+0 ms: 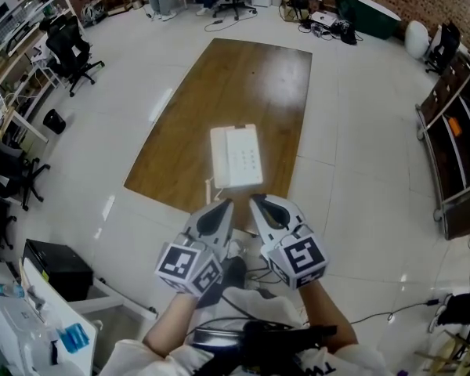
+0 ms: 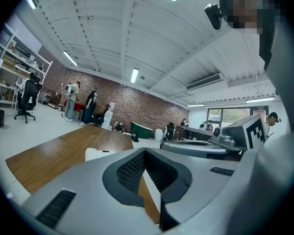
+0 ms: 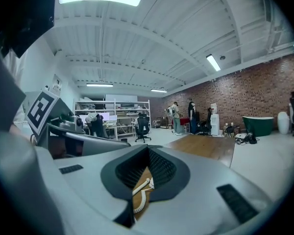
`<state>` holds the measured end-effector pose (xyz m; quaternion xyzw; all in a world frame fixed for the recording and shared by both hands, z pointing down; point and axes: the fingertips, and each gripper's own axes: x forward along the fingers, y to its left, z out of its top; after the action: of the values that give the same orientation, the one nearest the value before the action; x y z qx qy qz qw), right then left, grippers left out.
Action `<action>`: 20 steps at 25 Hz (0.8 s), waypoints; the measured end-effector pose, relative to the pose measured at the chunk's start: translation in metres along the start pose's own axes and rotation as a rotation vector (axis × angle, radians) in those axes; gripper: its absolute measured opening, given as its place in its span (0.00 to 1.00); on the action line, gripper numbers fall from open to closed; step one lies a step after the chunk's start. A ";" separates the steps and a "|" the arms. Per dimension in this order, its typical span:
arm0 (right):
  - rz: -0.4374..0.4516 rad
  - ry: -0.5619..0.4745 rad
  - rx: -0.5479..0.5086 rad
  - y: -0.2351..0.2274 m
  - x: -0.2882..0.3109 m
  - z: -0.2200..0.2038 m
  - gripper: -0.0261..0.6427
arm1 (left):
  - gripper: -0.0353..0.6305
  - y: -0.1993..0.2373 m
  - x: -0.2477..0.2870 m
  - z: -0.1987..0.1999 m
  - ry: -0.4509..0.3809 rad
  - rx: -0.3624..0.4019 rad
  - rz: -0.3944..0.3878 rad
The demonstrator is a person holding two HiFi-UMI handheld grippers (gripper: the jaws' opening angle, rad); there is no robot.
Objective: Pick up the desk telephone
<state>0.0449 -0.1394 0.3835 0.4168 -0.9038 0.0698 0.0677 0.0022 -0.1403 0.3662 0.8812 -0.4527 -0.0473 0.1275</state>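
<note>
**Both grippers closed and empty, with the telephone straight ahead between them**

The left gripper (image 1: 225,205) and right gripper (image 1: 255,200) are side by side at the near edge of the desk (image 1: 243,77). Both have their jaws together on nothing. A coiled cord (image 3: 138,199) shows below the right gripper's jaws. Just beyond the tips, the white telephone (image 1: 236,157) lies flat near that same edge. Its long axis runs away from the person, and what looks like the handset sits along its left side. It is about level with the gap between the two grippers, so neither is clearly nearer. Lifting it probably means opening both grippers and reaching forward along its left and right sides.
</note>
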 end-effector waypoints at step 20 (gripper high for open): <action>-0.073 0.193 0.115 -0.081 0.094 -0.066 0.07 | 0.16 0.118 0.084 -0.058 0.153 -0.150 0.124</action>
<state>0.0508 -0.2496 0.4707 0.4439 -0.8718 0.1590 0.1330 -0.0304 -0.2635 0.4566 0.8406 -0.4903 -0.0057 0.2301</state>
